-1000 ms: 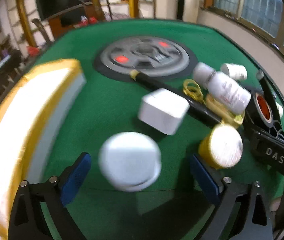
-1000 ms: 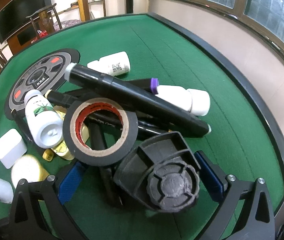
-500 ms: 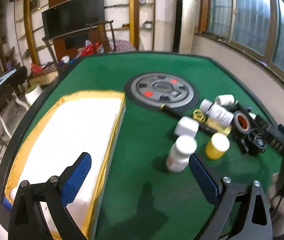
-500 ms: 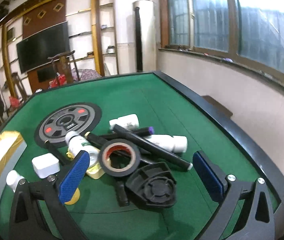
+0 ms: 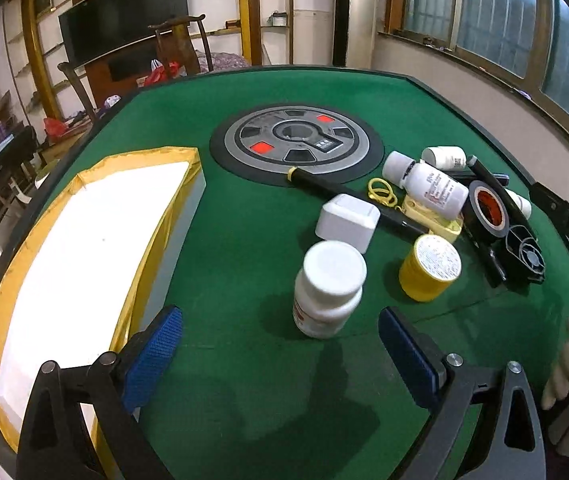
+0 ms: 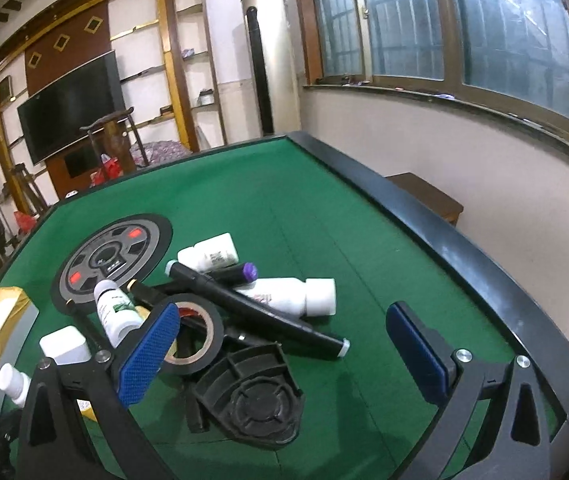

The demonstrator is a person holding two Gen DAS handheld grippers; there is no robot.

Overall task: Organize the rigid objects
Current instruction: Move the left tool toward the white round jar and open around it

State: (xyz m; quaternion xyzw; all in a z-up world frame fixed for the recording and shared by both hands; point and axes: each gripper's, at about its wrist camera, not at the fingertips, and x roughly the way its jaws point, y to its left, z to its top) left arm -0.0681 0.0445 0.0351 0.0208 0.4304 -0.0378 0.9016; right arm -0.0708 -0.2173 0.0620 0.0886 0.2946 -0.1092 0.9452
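- Your left tongs (image 5: 280,354) are wide open and hold nothing. They hang over the green table (image 5: 244,92), near its front edge.
- A white pill bottle (image 5: 328,288) stands up straight just past the left tongs, in line with the gap between the two blue pads.
- Your right tongs (image 6: 284,352) are wide open too, with nothing in them. They hang above the pile near the right edge of the table.
- The pile is a jumble: a roll of black tape (image 6: 194,334), a black plastic fan part (image 6: 252,394), a long black marker (image 6: 256,312), and a white bottle lying on its side (image 6: 292,296).
- A white box with yellow edges (image 5: 84,252) sits along the left edge of the table. I think the things are meant to go in there, and it looks bare inside.
- It looks like you are at the start of a pick. The standing pill bottle is the easy one. Bring the left tongs down around its body, squeeze, then carry it over to the box.
- A yellow tub (image 5: 430,268) and a white square case (image 5: 346,222) sit close behind the bottle, so go in straight and do not bump them.
- Hard to see: the marker and tape cover what lies under the pile. The writing on the bottles is too small to read. The near end of the box is cut off by the left tongs.
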